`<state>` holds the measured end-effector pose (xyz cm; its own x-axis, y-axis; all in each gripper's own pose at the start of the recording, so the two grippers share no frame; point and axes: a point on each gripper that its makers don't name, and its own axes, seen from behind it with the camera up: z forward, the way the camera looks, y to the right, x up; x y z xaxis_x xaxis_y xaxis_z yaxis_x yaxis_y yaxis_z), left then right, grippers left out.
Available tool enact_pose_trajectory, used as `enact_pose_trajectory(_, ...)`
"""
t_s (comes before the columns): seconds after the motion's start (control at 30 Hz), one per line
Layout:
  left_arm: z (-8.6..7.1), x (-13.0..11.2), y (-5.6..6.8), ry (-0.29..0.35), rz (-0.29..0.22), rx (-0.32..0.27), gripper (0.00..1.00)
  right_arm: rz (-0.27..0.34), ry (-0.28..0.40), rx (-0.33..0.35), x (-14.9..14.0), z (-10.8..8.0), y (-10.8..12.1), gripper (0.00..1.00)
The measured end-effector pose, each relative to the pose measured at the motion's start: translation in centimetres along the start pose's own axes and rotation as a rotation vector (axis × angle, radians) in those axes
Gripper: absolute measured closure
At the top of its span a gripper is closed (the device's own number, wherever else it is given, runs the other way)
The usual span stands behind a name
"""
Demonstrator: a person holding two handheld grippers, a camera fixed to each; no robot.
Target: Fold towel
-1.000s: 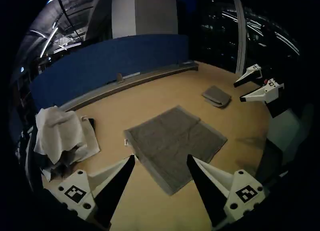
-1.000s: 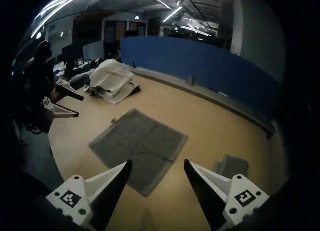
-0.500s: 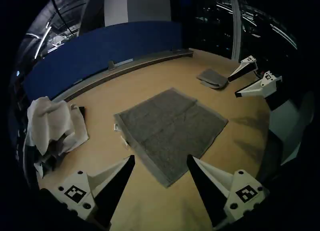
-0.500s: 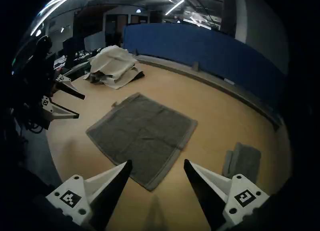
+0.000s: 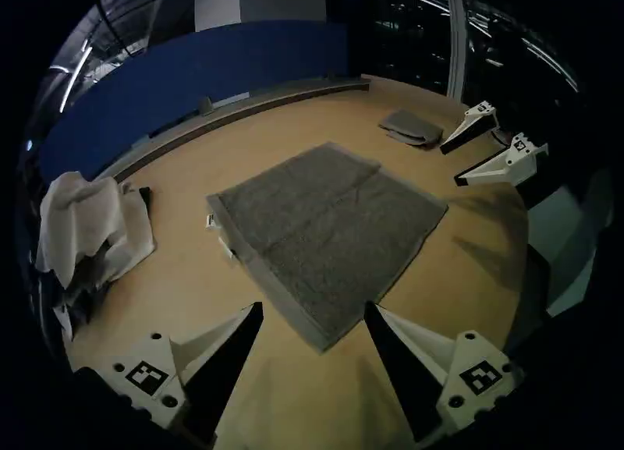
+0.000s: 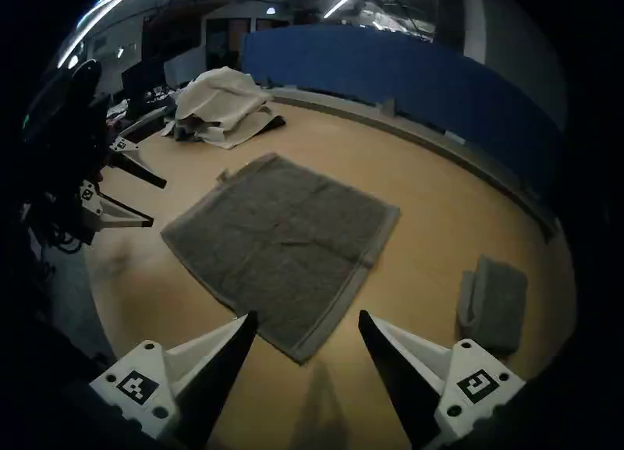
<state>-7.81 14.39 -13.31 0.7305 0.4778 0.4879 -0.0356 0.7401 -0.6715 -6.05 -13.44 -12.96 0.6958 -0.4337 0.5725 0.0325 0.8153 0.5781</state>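
- Towel point(image 5: 327, 224): grey, spread flat and unfolded at centre frame in the left gripper view, on the wooden table point(image 5: 171, 294).
- Left gripper point(image 5: 312, 306): fingers spread wide and empty, at lower frame. The towel's near corner shows in the gap between the tips.
- Right gripper point(image 6: 306, 314): fingers spread wide and empty, at lower frame of the right gripper view. The towel's near edge shows between the tips.
- Folded grey cloth point(image 6: 493, 302): lower right of frame, well apart from the towel.
- White cloth pile point(image 6: 222, 103): upper left of frame, beyond the towel's far corner.
- Blue partition point(image 6: 405, 68): upper frame, along the table's far edge.
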Motion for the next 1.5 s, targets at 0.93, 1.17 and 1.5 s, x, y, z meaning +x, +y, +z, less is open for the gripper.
enact_pose_trajectory(0.93,2.6,-3.3,1.5,-0.076,0.012,-0.04,0.05,-0.008,-0.074,0.019,-4.5,2.8,-0.7,0.09)
enact_pose_trajectory(1.17,3.0,-3.9,1.6,-0.097,0.026,-0.033,0.19,-0.009,-0.081,0.027,-5.0,3.2,-0.7,0.17)
enact_pose_trajectory(1.5,3.4,-4.4,2.0,-0.119,0.032,-0.032,0.46,-0.014,-0.094,0.033,-5.7,3.2,-0.9,0.3)
